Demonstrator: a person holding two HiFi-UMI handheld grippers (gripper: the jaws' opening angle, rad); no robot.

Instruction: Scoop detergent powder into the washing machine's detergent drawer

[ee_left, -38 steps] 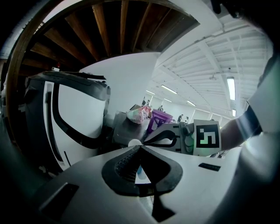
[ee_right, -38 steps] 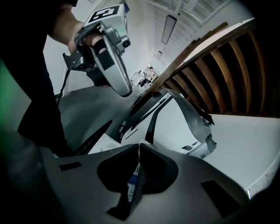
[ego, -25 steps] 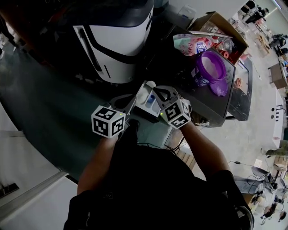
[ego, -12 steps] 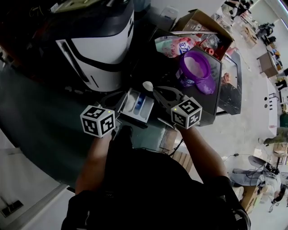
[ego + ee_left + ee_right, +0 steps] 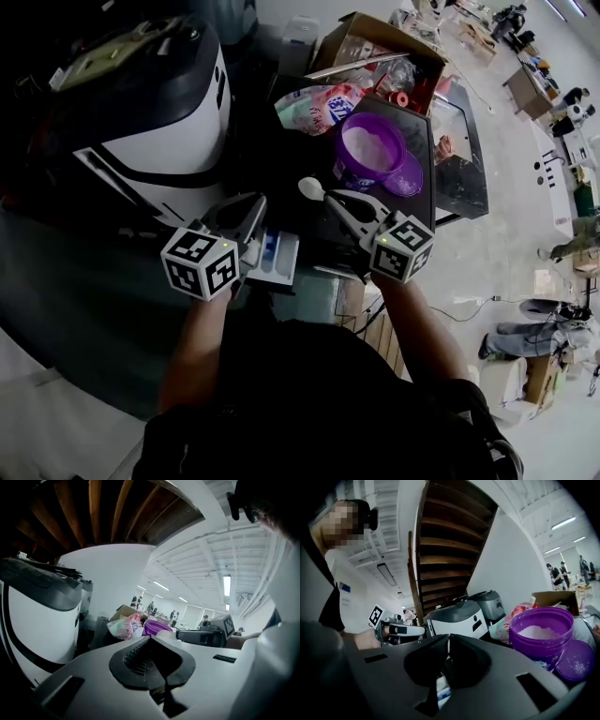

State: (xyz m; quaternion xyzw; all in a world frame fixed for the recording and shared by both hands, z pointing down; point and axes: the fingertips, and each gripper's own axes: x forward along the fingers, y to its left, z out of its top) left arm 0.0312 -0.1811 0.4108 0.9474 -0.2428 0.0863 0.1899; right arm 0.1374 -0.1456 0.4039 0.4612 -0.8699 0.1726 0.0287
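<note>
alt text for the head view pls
From above, the right gripper holds a white scoop between an open purple tub of powder and the pulled-out detergent drawer. The left gripper, closed, is next to the drawer.

You had open room above the purple tub (image 5: 370,145): its mouth stood uncovered, and its lid (image 5: 405,178) lay just beside it on the right. Behind the tub, the detergent bag (image 5: 319,105) and the cardboard box (image 5: 380,42) closed off the far side. The washing machine (image 5: 159,131) walled your left. The detergent drawer (image 5: 278,261) stood pulled out, but your left gripper (image 5: 251,208), jaws closed, crowded its left edge. Your right gripper (image 5: 330,195), clamped on the scoop (image 5: 310,187), filled the gap between drawer and tub.
</note>
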